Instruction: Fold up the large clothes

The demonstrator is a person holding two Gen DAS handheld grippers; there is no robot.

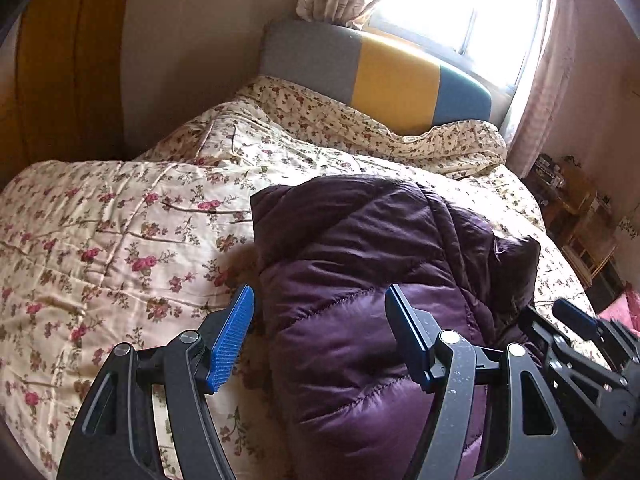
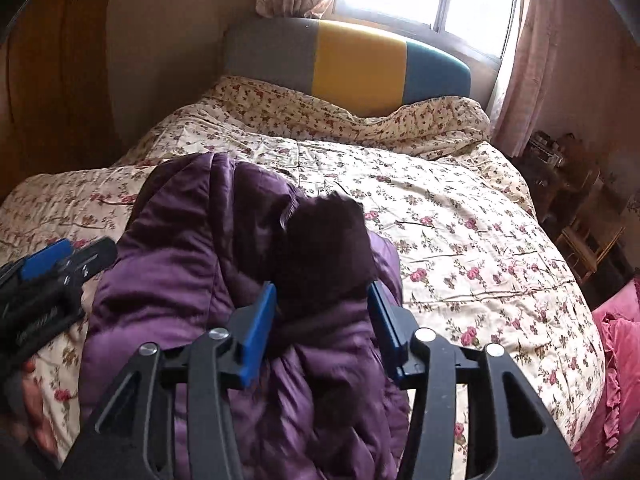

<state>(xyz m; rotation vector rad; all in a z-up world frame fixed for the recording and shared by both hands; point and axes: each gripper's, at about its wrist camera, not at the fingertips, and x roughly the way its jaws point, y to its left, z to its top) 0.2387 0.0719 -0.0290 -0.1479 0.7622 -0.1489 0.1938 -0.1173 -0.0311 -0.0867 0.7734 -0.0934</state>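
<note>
A purple quilted puffer jacket (image 1: 360, 280) lies bunched in a long heap on the floral bed quilt (image 1: 100, 240). My left gripper (image 1: 320, 312) is open, its blue fingers astride the jacket's left edge, just above it. In the right wrist view the jacket (image 2: 180, 280) lies below my right gripper (image 2: 322, 308), which stands open with a dark fold of the jacket (image 2: 324, 240) between its fingers; I cannot tell whether they touch it. The right gripper shows at the right edge of the left view (image 1: 576, 320), and the left gripper at the left edge of the right view (image 2: 68, 260).
The bed has a grey, yellow and blue headboard (image 1: 380, 76) under a bright window (image 1: 460, 4) with curtains. A wooden wardrobe (image 1: 60, 60) stands at left. Wooden furniture (image 1: 580, 208) and pink bedding (image 2: 620, 340) lie to the right of the bed.
</note>
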